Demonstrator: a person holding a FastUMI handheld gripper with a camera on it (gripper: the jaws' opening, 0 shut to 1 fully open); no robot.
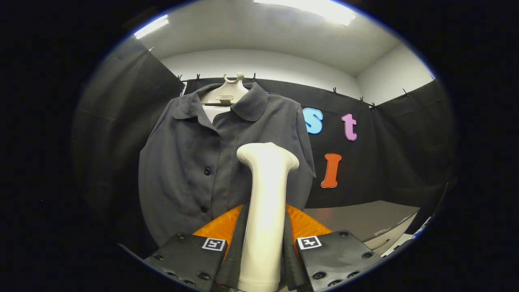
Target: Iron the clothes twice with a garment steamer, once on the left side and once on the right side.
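Note:
A dark grey buttoned shirt [194, 162] hangs on a pale hanger [225, 91] against the booth's black wall. My gripper [263, 219] is shut on the white garment steamer [265, 194], both fingers pressing its handle. The steamer stands upright between the fingers, its flared head [267, 156] reaching up in front of the shirt's right half, just right of the button line. Whether the head touches the cloth I cannot tell. The lower part of the shirt's right half is hidden behind the steamer and the fingers.
A grey tabletop [365, 221] runs to the right below the shirt, with a drawer front [389, 239] at its near edge. Black cloth walls close in on the left and right. Ceiling lights [320, 8] glow overhead.

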